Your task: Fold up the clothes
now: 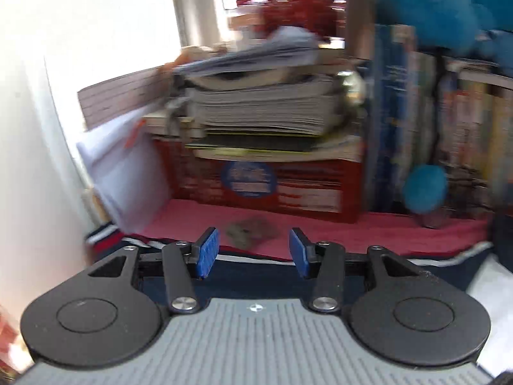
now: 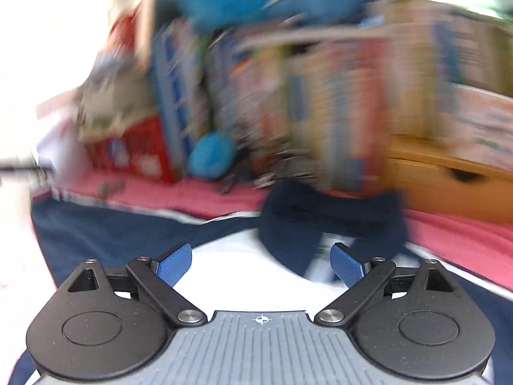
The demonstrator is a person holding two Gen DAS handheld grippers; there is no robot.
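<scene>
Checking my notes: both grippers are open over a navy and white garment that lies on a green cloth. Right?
Not quite: the cloth is pink-red, not green, as the left wrist view shows. The left gripper and right gripper are open over the navy and white garment.

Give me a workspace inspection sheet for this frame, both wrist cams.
Surface: pink cloth over the worktop.
Job's things: navy and white garment spread flat, dark collar towards the back.
Clutter: stack of papers on a red box; upright books; blue plush toy; wooden box.
Grippers: left gripper open, empty; right gripper open, empty.
Cables: nothing seen.
Surroundings: bright window; right view badly blurred.
</scene>
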